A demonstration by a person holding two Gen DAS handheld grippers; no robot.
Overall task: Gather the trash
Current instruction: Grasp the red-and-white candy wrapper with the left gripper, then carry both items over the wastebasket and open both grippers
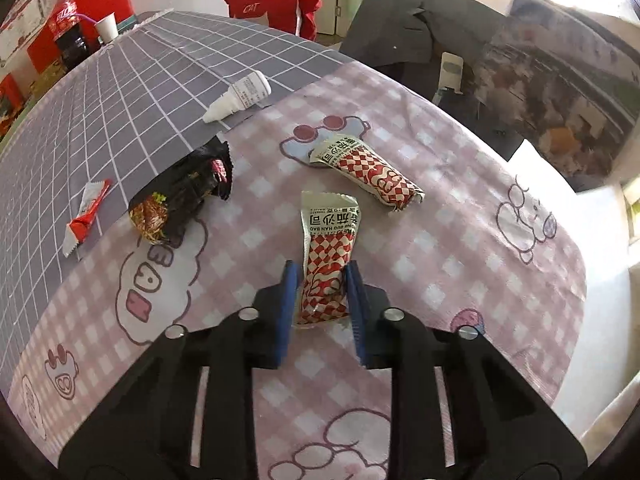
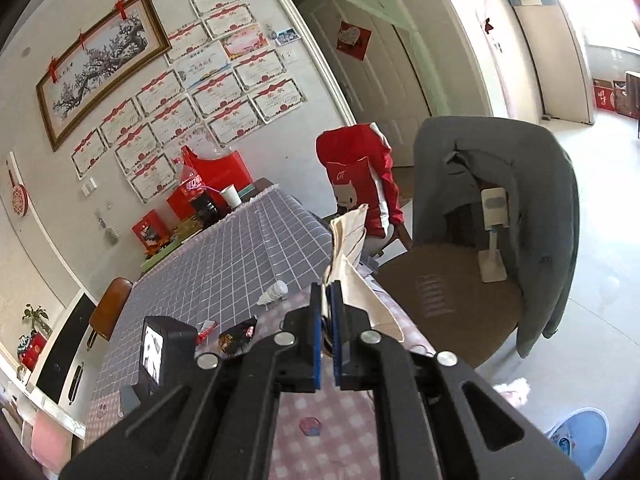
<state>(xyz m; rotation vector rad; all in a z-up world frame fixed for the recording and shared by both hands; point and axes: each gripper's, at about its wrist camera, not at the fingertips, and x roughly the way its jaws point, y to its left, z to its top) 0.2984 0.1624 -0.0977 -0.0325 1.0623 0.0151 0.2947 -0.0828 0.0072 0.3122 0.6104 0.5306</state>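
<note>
Left gripper [image 1: 320,280] pinches the light, crinkly red-checked sauce sachet [image 1: 327,256] mid-body; right gripper [image 2: 327,300] clamps the limp cream cloth bag [image 2: 352,264].

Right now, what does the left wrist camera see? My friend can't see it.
The left claw grips a red-checked sauce packet on a pink checked tablecloth. Behind lie a second matching packet, a black snack wrapper, a red candy wrapper and a small white bottle.

white wall [image 2: 48,208] with certificates [image 2: 208,92]; jacket-draped chair [image 2: 500,208].
</note>
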